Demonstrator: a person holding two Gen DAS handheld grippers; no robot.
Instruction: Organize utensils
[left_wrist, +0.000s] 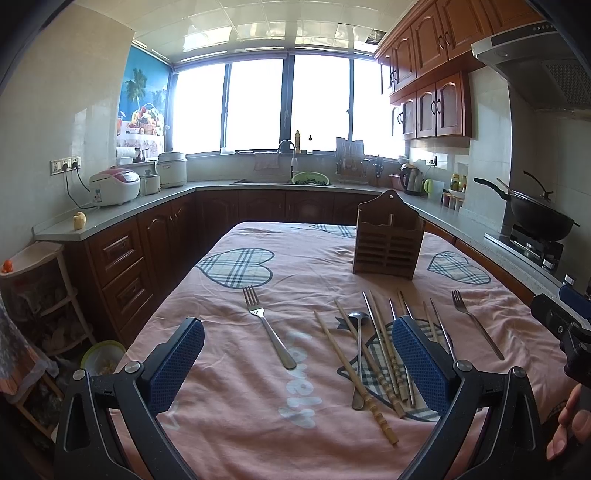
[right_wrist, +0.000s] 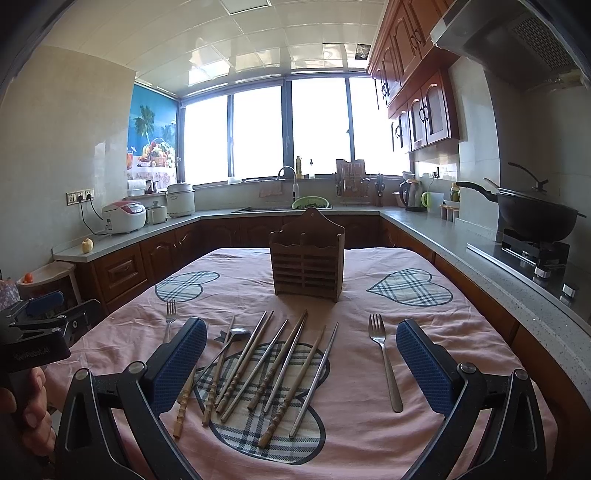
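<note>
Pink heart-print tablecloth (right_wrist: 369, 435): bears all utensils
Left gripper (left_wrist: 297, 363): level above the cloth, jaws wide, empty
Right gripper (right_wrist: 301, 363): same pose, jaws wide, empty
Wooden and metal chopsticks (right_wrist: 266, 369): fanned between two steel forks (right_wrist: 384, 358)
Slatted wooden holder (right_wrist: 306, 258): upright behind them

Bright daylight is admitted through a wide dark-framed window (right_wrist: 291, 129). Dark wooden base cabinets (left_wrist: 140, 251) are topped by a grey countertop (right_wrist: 443, 236).
</note>
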